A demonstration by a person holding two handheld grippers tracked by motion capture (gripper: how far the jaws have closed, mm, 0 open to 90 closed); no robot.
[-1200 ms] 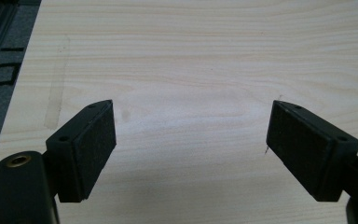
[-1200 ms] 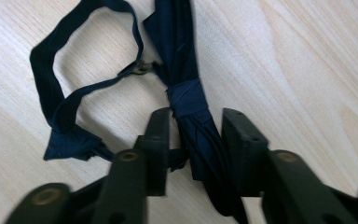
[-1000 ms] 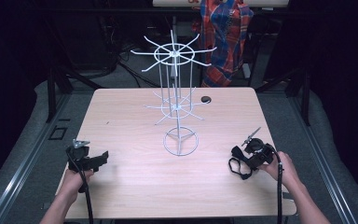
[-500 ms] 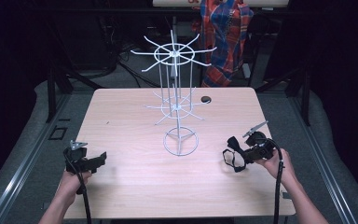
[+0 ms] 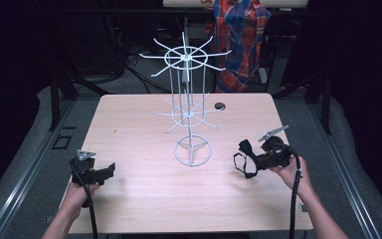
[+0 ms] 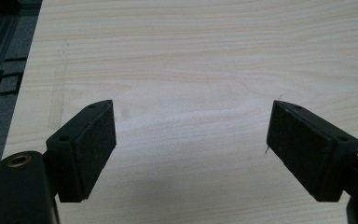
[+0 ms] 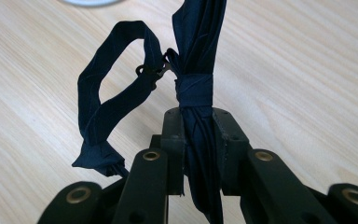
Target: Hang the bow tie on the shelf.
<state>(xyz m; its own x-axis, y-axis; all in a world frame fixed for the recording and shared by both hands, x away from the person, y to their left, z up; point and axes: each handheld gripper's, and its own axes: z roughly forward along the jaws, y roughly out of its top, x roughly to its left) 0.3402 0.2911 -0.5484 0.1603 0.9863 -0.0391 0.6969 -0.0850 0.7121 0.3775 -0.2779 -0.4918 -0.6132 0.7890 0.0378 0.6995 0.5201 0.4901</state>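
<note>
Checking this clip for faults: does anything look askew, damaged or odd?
Nothing stands out. The white wire spinner rack stands upright on the light wood table; the right gripper pinches a dark navy fabric bow tie, its neck strap dangling; the left gripper is open.

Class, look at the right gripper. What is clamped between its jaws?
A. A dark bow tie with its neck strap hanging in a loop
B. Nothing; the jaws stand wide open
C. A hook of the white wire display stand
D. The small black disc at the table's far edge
A: in the right gripper view, the right gripper has its jaws pressed on the dark bow tie, whose strap loops out beside it.
</note>
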